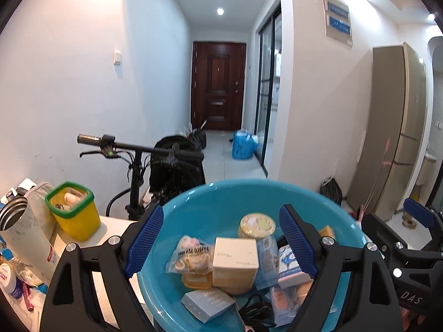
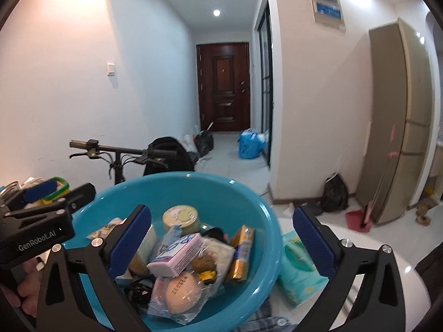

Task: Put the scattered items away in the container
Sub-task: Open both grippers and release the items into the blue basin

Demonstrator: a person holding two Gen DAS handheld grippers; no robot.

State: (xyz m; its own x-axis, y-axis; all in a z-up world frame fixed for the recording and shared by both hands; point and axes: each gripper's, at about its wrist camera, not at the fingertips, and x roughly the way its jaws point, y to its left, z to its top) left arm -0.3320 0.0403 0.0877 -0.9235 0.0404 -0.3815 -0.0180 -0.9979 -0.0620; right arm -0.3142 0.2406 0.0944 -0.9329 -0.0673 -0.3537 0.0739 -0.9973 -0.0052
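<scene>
Over the blue basin (image 1: 193, 210) hang both grippers, each with its jaws spread wide and nothing between them. Left gripper (image 1: 221, 240) hovers above a white box (image 1: 235, 260) among the packets heaped inside; right gripper (image 2: 221, 243) straddles the basin's right rim. Just right of the basin lies a green tissue pack (image 2: 299, 271). Left of the basin stands a yellow tub (image 1: 74, 215), its contents blurred, possibly small toiletries.
</scene>
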